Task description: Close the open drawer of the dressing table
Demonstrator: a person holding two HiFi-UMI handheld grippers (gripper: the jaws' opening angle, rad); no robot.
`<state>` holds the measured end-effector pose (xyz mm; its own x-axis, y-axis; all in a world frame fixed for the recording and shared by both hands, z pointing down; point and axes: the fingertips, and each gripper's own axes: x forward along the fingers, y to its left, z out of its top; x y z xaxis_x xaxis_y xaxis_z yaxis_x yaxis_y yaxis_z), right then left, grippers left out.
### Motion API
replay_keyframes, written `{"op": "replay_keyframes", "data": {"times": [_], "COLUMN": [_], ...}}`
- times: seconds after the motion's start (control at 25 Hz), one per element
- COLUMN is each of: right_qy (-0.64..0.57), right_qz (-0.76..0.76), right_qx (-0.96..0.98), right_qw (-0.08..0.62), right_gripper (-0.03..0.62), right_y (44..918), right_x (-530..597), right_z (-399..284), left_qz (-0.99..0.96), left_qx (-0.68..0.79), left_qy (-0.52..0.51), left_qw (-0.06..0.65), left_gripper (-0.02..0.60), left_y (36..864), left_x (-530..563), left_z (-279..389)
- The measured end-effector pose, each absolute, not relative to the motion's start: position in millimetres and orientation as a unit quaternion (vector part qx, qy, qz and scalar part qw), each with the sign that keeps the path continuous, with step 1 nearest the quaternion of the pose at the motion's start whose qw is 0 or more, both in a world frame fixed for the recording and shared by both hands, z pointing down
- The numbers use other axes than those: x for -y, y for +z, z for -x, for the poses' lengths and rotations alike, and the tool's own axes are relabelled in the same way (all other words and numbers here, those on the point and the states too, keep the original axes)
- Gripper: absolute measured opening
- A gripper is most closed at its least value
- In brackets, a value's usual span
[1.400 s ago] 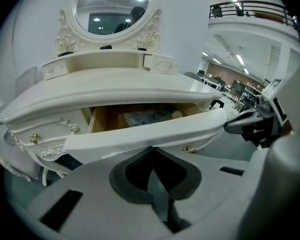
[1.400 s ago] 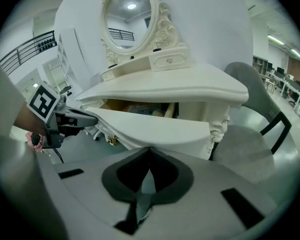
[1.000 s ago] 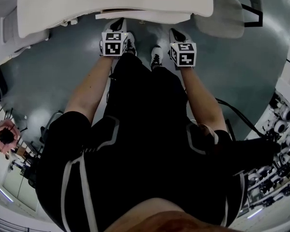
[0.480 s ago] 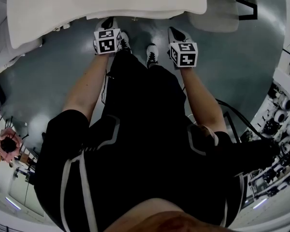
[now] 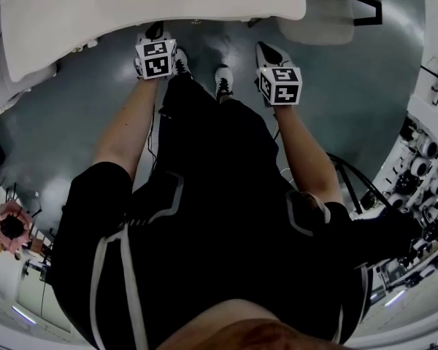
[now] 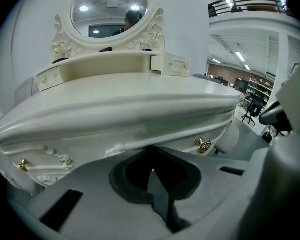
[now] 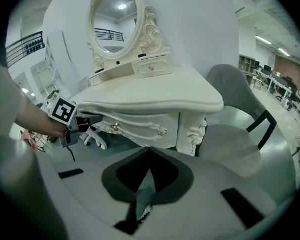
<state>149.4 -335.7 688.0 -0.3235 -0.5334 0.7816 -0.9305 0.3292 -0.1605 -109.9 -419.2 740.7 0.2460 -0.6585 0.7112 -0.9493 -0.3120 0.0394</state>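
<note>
Holding left gripper (image 6: 151, 159), jaws together and empty, at the drawer (image 6: 140, 136) front under the desk (image 5: 153, 6) near edge. I'm reading it as flush, about done. Right gripper (image 7: 149, 156) is hanging back, likewise pinched together, empty.

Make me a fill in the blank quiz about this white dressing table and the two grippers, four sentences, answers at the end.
1. The white carved dressing table carries an ___ mirror in an ornate white frame.
2. In the right gripper view, the grey padded chair stands on the table's ___ side.
3. The left gripper and the right gripper both have their jaws ___, with nothing between them.
4. The small metal drawer handles are ___ in colour.
Answers: oval; right; shut; gold.
</note>
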Motion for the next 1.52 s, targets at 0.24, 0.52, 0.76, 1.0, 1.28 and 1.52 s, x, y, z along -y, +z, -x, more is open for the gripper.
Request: {"op": "replay_keyframes", "data": {"times": [0.24,0.52,0.76,1.0,1.28,1.52], "right_qy": [0.313,0.315,0.311,0.297,0.280,0.264], "right_qz": [-0.496,-0.510,-0.514,-0.508,-0.492,-0.467], "right_qx": [0.745,0.739,0.748,0.767,0.791,0.816], "right_qw": [0.319,0.306,0.283,0.255,0.232,0.217], "right_gripper": [0.005,0.005,0.005,0.005,0.005,0.005], "right_y": [685,675,658,639,610,584], "right_x": [333,327,323,326,322,321], "right_z": [-156,-165,-165,-169,-167,-163], "left_qz": [-0.748,-0.757,-0.762,-0.767,-0.781,-0.788], "left_qx": [0.543,0.531,0.532,0.538,0.549,0.558], "left_qy": [0.301,0.310,0.303,0.283,0.216,0.180], "left_qw": [0.234,0.219,0.211,0.207,0.204,0.188], "left_gripper": [0.005,0.005,0.005,0.005,0.005,0.005], "left_y": [742,743,724,690,620,566], "left_x": [428,427,413,393,364,342], "left_z": [110,107,109,99,74,69]}}
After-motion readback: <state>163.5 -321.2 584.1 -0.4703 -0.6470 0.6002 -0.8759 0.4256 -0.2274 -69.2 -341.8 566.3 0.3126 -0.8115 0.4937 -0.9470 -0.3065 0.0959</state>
